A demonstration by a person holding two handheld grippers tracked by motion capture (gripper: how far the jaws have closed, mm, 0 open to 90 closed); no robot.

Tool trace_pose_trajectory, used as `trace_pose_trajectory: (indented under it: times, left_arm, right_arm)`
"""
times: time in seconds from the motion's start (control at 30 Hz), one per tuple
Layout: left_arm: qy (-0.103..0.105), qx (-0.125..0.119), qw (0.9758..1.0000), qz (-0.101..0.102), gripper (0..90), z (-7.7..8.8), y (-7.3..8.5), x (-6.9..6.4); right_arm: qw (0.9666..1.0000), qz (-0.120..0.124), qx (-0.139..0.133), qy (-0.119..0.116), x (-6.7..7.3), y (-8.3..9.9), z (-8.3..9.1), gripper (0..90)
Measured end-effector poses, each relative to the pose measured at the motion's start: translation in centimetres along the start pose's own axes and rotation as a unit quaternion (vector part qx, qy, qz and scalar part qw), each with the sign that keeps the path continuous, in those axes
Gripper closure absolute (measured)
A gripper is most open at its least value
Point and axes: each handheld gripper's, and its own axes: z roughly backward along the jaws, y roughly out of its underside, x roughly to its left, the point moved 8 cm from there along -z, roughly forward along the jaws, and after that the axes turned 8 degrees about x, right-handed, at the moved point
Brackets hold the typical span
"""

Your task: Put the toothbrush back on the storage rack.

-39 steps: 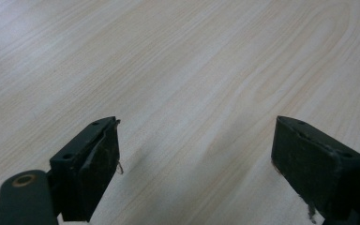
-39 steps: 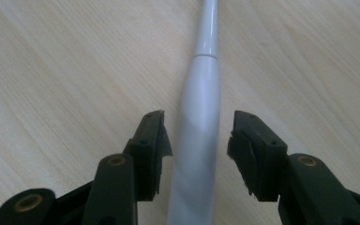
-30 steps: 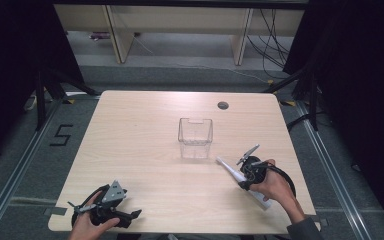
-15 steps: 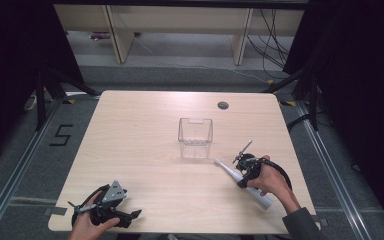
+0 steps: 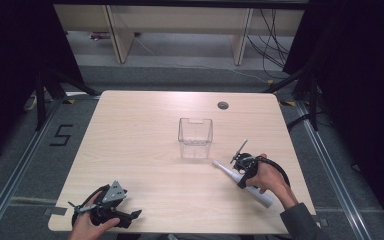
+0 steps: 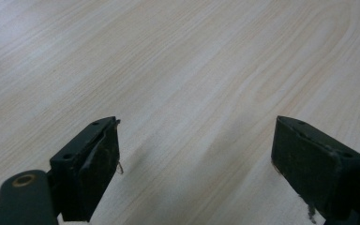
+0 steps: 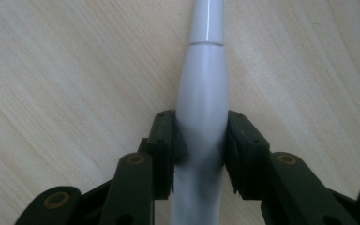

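Behind gripper (image 5: 241, 170) — clear bin (image 5: 195, 138)

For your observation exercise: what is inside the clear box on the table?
The clear box looks empty: the table shows through its walls. Glare near its base could hide something small. The white toothbrush lies outside it, in the right gripper.

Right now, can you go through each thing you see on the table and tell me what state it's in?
Clear container: upright, open-topped, looks empty.
White toothbrush-like wand: lying on the table, clamped at its body.
Right gripper: shut on the wand.
Left gripper: jaws wide open, nothing between them, low over bare table.
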Motion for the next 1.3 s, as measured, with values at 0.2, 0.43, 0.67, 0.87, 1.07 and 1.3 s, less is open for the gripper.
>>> trace_pose_trajectory:
  times: [0.2, 0.43, 0.67, 0.87, 1.07, 1.3]
  left_arm:
    - [0.003, 0.003, 1.0, -0.004, 15.6, -0.05, -0.01, -0.1]
    - [0.001, 0.003, 1.0, -0.004, 15.6, 0.02, 0.02, 0.02]
    - [0.0, 0.001, 1.0, -0.003, 15.5, -0.02, -0.01, -0.01]
    - [0.001, 0.003, 1.0, -0.006, 15.5, 0.0, 0.01, 0.03]
    - [0.001, 0.001, 1.0, -0.003, 15.5, 0.0, -0.02, 0.01]
    - [0.002, -0.005, 1.0, 0.005, 15.5, -0.06, -0.08, -0.07]
  right_arm:
    - [0.9998, 0.015, 0.012, -0.006, -0.11, -0.24, -0.01, 66.2]
    - [0.9995, 0.027, 0.014, -0.002, -0.52, -0.37, -0.08, 66.5]
    - [0.9993, 0.02, 0.03, -0.005, -0.29, -0.44, 0.01, 66.7]
    - [0.999, 0.026, 0.037, -0.006, -0.25, -0.54, 0.0, 66.8]
    - [0.9984, 0.033, 0.044, -0.007, -0.17, -0.53, 0.05, 66.8]
    - [0.9989, 0.031, 0.034, 0.002, -0.41, -0.34, 0.19, 67.0]
